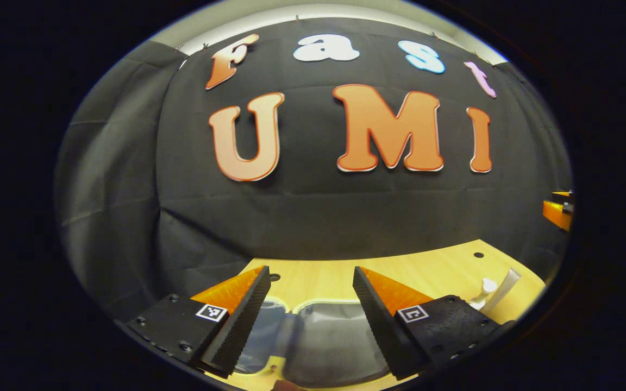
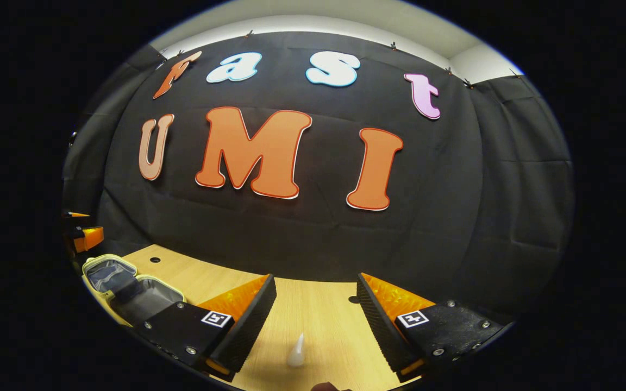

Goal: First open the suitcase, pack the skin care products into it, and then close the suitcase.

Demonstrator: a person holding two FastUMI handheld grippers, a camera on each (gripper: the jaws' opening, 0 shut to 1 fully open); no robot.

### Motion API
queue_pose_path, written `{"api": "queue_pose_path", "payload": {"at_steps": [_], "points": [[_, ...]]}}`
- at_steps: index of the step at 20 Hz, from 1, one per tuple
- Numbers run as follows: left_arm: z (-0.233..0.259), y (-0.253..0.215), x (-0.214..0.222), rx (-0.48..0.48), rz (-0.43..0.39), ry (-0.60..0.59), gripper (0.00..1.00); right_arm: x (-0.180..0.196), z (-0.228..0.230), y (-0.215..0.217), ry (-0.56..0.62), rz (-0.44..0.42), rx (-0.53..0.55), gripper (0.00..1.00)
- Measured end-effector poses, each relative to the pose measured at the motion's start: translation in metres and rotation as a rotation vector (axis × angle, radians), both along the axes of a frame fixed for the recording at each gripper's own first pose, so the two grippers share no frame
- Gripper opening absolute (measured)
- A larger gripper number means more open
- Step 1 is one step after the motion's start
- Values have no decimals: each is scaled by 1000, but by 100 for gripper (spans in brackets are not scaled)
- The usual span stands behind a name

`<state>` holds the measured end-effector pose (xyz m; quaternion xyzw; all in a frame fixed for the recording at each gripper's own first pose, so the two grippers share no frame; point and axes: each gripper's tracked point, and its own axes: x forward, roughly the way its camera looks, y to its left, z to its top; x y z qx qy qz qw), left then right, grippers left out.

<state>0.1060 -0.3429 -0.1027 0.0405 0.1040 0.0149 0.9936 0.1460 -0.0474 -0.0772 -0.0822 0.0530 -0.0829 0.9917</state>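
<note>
The small suitcase (image 1: 325,302) lies open on the wooden table (image 1: 427,269), its two grey-lined halves side by side with a pale rim. My left gripper (image 1: 310,271) hovers over it, open, with nothing between the fingers. A white skin care tube (image 1: 495,290) lies on the table to the right of the case. In the right gripper view the open suitcase (image 2: 152,279) sits at the far left. My right gripper (image 2: 315,278) is open above the table, and the white tip of a skin care tube (image 2: 296,350) stands low between its fingers, untouched.
Small round holes (image 1: 478,254) dot the table top (image 2: 324,315). The black cloth wall rises just behind the table's far edge. The right gripper (image 1: 560,213) shows at the far right of the left gripper view; the left gripper (image 2: 83,237) sits at the far left of the right gripper view.
</note>
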Motion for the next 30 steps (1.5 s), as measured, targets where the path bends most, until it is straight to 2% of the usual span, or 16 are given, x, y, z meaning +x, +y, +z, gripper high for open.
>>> {"api": "queue_pose_path", "payload": {"at_steps": [5, 8, 13, 18, 21, 27, 30], "points": [[16, -64, 2, -5, -72, -44, 97, -4, -4, -19, -10, 6, 12, 95], [22, -94, 0, -4, -87, -72, 97, -4, -9, -26, -8, 18, 21, 95], [9, -155, -3, -12, -179, -61, 97, -7, -32, -34, 29, 34, 56, 95], [-31, -205, -13, -5, -264, 4, 96, -11, -45, -36, 56, 51, 55, 95], [-62, -236, -25, -38, -320, 76, 97, -11, -55, -34, 89, 72, 80, 95], [-124, -270, -40, -3, -356, 178, 97, -10, -87, -25, 155, 148, 84, 95], [-154, -280, -40, 27, -368, 213, 97, -5, -102, -22, 175, 158, 103, 95]]}}
